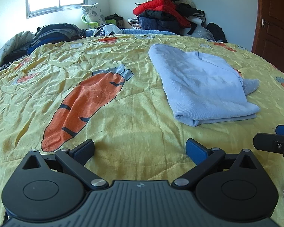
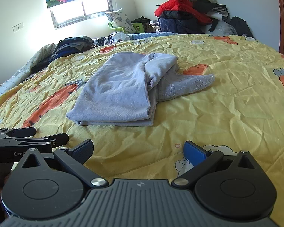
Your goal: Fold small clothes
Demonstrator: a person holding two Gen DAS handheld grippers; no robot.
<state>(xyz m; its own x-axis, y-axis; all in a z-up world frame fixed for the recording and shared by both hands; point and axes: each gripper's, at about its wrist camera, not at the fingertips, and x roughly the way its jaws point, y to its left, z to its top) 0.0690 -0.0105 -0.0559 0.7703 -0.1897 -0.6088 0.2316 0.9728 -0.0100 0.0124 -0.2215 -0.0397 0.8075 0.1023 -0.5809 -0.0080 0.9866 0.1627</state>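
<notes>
A light blue garment lies folded lengthwise on the yellow carrot-print bedspread. In the right wrist view it shows a lace-trimmed part sticking out to the right. My left gripper is open and empty, low over the bedspread, short of the garment's near edge and to its left. My right gripper is open and empty, just in front of the garment's near folded edge. The right gripper's fingers show at the right edge of the left view; the left gripper shows at the left of the right view.
A tall pile of clothes with a red jacket stands at the far right by the wall. Dark folded clothes lie at the far left of the bed. A wooden door is at the right. A window is behind.
</notes>
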